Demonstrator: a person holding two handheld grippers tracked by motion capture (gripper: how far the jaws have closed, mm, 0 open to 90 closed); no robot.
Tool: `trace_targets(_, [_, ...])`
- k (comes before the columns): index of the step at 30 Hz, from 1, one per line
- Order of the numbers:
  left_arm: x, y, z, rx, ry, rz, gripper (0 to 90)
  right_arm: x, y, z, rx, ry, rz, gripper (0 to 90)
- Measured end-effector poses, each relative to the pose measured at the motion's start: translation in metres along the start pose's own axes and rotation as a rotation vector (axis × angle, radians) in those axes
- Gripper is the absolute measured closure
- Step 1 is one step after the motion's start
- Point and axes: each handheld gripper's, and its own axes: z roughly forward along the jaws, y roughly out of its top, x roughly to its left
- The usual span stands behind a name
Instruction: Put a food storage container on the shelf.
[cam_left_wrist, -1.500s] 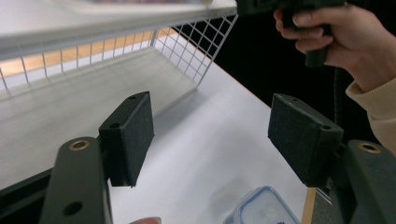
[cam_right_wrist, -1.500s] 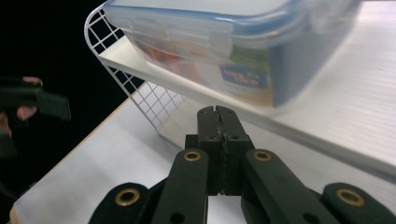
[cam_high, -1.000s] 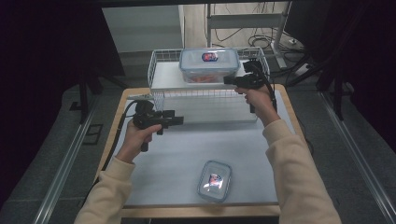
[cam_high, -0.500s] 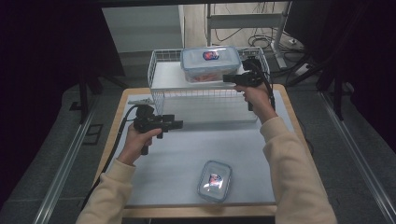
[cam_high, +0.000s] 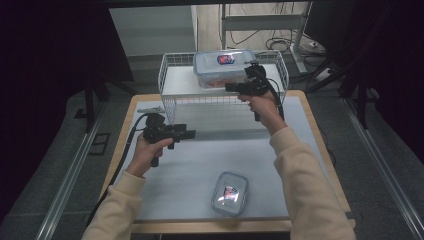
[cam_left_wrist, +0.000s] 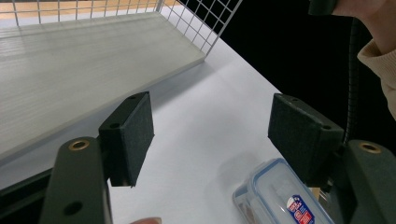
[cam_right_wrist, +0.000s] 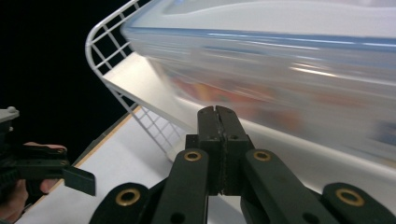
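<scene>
High view: our right gripper (cam_high: 231, 88), fingers clenched empty, nudges the clear lidded plastic food container (cam_high: 223, 67) just ahead, on the white wire basket shelf (cam_high: 175, 82). Rigid, slick, probably light; we'd grip its side walls. Left fingers (cam_left_wrist: 130, 135) released.

— Dim all round, dark at both sides; bright only on the white counter (cam_high: 200, 165), lit from above.
— Glare on the near box's lid (cam_high: 230, 192)?
— Yes, a pale sheen. Soft shadows under the wire rack (cam_high: 172, 87).
— And blur?
— Heavily smeared across the lidded container (cam_right_wrist: 280, 60) close to the lens; sharp on the jaws.
</scene>
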Motion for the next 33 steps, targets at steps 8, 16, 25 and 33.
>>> trace_targets(8, [0.0,-0.001,-0.001,-0.003,-0.002,-0.001,30.8,0.022,0.005,0.031,0.006,0.017,-0.022,89.4])
trace_targets(16, [0.005,-0.002,-0.002,-0.007,0.0,-0.014,30.8,0.03,0.008,0.05,-0.009,0.003,-0.047,89.5])
trace_targets(25, [0.005,-0.002,-0.002,-0.012,-0.002,-0.018,30.8,0.029,0.008,0.052,-0.019,0.003,-0.038,89.5])
trace_targets(33, [0.004,-0.003,-0.003,-0.009,0.004,-0.014,30.8,0.031,0.006,0.032,-0.043,0.017,-0.048,89.5])
